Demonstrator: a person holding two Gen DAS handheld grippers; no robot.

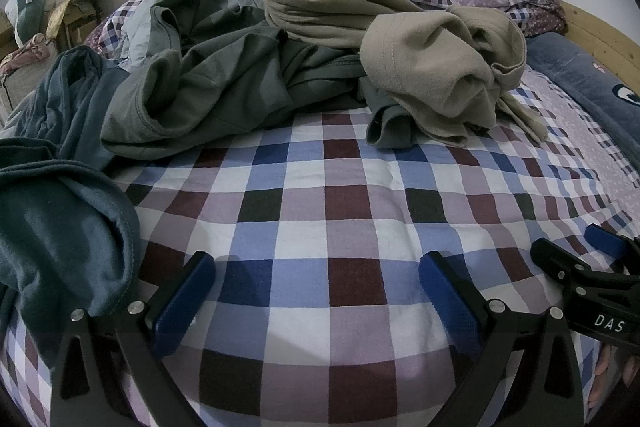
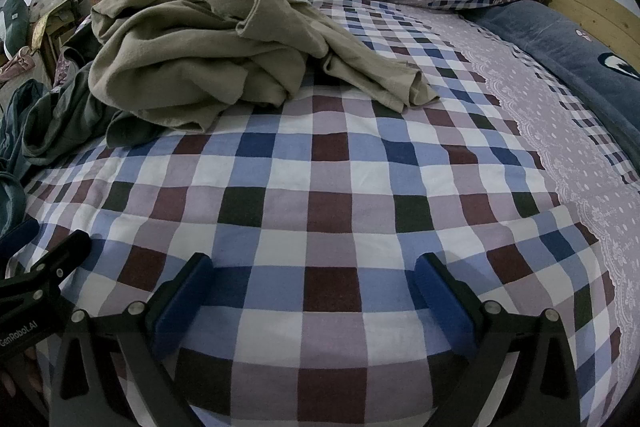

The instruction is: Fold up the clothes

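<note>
A crumpled beige garment (image 2: 192,67) lies atop a grey one (image 1: 208,83); both tools gape wide, holding nothing.

Beige garment (image 1: 400,27) atop grey garment (image 1: 224,75), checkered bedsheet (image 1: 320,195), left hand-held gripper (image 1: 316,291) wide apart

Left gripper (image 1: 318,301): jaws spread wide, blue pads facing each other, nothing between them, tilted downward. Right gripper (image 2: 314,301): jaws likewise spread wide, nothing between the pads. The two grippers sit side by side, each showing at the edge of the other's view, with fingertips of the holding hands (image 1: 618,373) visible just beneath the black frames.
</note>
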